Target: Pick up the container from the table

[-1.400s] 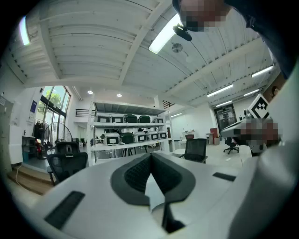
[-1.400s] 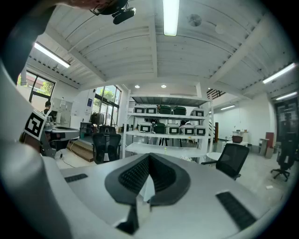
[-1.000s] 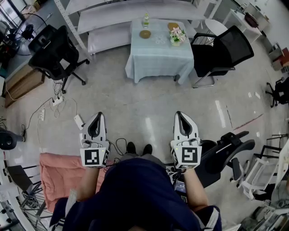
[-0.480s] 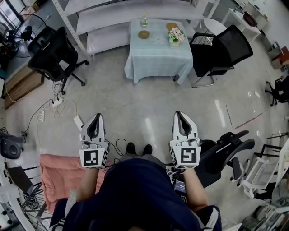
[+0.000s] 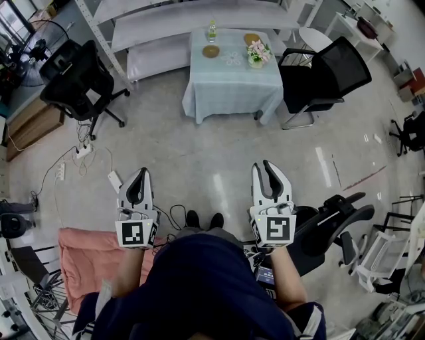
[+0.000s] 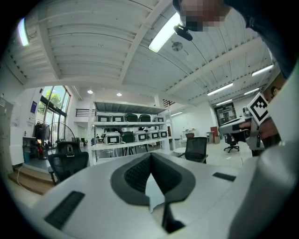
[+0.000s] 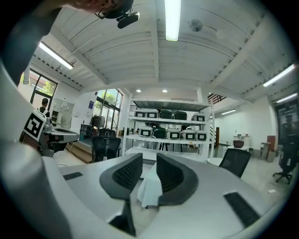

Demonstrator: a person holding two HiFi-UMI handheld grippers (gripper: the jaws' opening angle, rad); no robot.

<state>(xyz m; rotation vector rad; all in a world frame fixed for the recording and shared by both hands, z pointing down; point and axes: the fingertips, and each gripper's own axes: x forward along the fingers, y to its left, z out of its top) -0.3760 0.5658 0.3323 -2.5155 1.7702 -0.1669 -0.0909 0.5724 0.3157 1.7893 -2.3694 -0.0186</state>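
Observation:
Far ahead of me on the floor stands a small table point(image 5: 229, 83) under a pale cloth. On it sit a round tan container point(image 5: 253, 39), a flat round dish point(image 5: 211, 51), a bottle point(image 5: 212, 30) and a bunch of flowers point(image 5: 259, 53). My left gripper point(image 5: 139, 171) is held level at waist height, far short of the table, shut and empty; its tips meet in the left gripper view point(image 6: 150, 154). My right gripper point(image 5: 268, 165) is beside it; its jaws have just been opening and stand a little apart point(image 7: 149, 158) with nothing between them.
Black office chairs stand left point(image 5: 76, 76) and right point(image 5: 325, 73) of the table, another point(image 5: 332, 219) close on my right. A white shelf rack point(image 5: 192, 16) runs behind the table. A pink cloth point(image 5: 86, 255) and cables point(image 5: 83, 149) lie on the floor at left.
The right gripper's jaws have parted slightly; they were together before. Both hands have stayed where they were.

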